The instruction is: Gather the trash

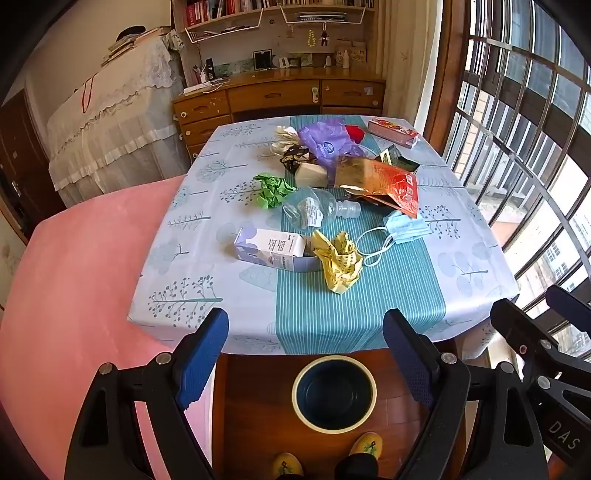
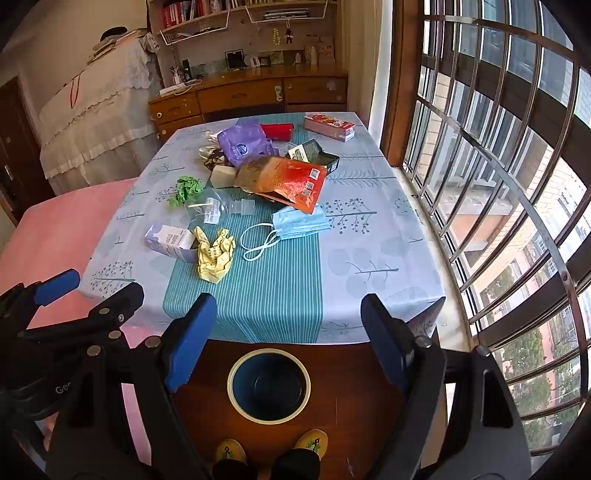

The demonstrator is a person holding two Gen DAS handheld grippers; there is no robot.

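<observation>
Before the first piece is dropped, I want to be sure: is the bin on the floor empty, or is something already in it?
Empty: the bin shows only its bare dark bottom in both views.

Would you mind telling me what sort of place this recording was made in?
Most likely a room in a home: a wooden desk with drawers under bookshelves, a cloth-covered table strewn with trash, and a barred window facing neighbouring buildings.
</observation>
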